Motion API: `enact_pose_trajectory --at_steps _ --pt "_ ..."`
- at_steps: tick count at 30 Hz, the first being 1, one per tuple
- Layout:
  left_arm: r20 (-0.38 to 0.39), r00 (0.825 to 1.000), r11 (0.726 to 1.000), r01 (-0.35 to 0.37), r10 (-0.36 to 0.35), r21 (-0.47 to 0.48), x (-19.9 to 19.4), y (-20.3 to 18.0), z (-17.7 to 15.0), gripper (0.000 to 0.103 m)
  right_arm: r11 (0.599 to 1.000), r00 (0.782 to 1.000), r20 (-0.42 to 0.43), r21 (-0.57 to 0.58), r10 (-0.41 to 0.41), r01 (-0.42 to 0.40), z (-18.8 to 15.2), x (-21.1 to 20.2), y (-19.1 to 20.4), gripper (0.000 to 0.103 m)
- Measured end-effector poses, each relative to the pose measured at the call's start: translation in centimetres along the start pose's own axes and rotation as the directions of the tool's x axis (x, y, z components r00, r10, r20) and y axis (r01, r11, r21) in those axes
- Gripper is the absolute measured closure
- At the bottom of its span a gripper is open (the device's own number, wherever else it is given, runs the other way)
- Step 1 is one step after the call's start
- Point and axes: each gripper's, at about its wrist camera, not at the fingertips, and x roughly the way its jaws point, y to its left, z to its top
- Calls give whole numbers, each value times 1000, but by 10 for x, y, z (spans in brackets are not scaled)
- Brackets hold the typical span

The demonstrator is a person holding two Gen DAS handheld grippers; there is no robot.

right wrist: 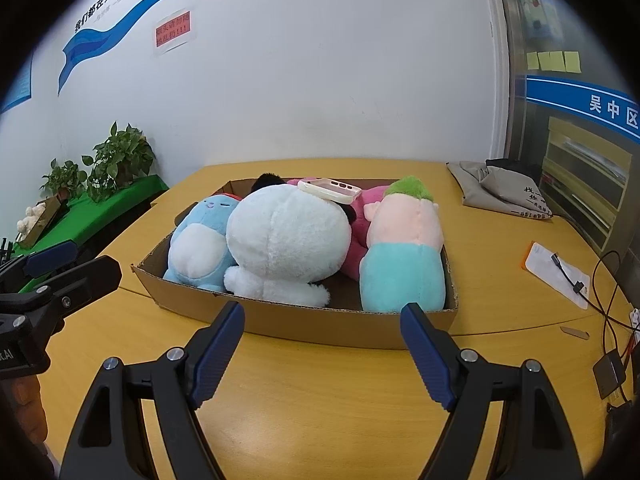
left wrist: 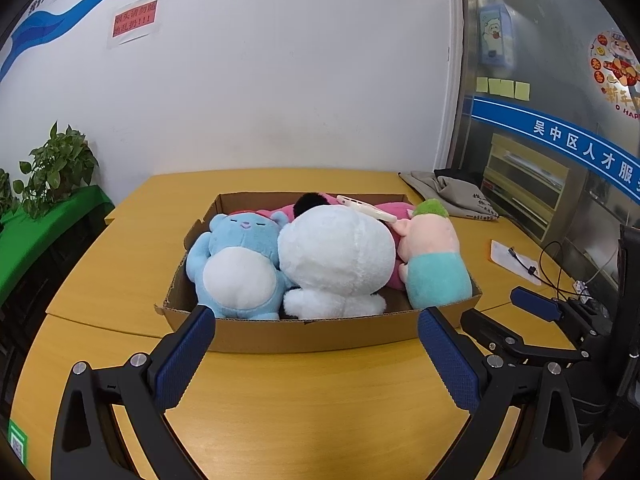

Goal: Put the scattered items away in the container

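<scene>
In the lower part of the left wrist view, the fingers [left wrist: 188, 356] of the left gripper [left wrist: 316, 354] are spread wide, and nothing is held between them; only bare worktop [left wrist: 320, 420] is seen in the gap. In the right wrist view the right gripper [right wrist: 322, 350] is likewise held wide open and empty, its fingers [right wrist: 426, 354] set low in the frame just short of the near wall of the cardboard box [right wrist: 344, 326].

The box is placed at the centre of both frames on the yellow worktop. It is filled with soft toys packed side by side: a blue plush [left wrist: 236, 264] at the left, a white plush [left wrist: 336, 260] in the middle, and a plush with green hair and a teal lower half [left wrist: 434, 256] at the right. A pink plush [right wrist: 366, 240] is partly hidden behind them, and a pale phone case [right wrist: 330, 190] is laid across the top of the pile.

Toward the right edge, a folded grey cloth bag [right wrist: 502, 190], a white paper [right wrist: 558, 274] and cables [right wrist: 612, 308] are seen on the worktop. At the left, potted plants [right wrist: 120, 160] are set on a green-covered shelf.
</scene>
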Motion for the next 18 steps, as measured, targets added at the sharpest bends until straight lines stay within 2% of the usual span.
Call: enact_pose_trajectory --at_steps 18 --pt "-11 1000 1000 -8 8 -11 10 5 -4 0 1000 1000 -21 3 1 -1 -3 11 5 23"
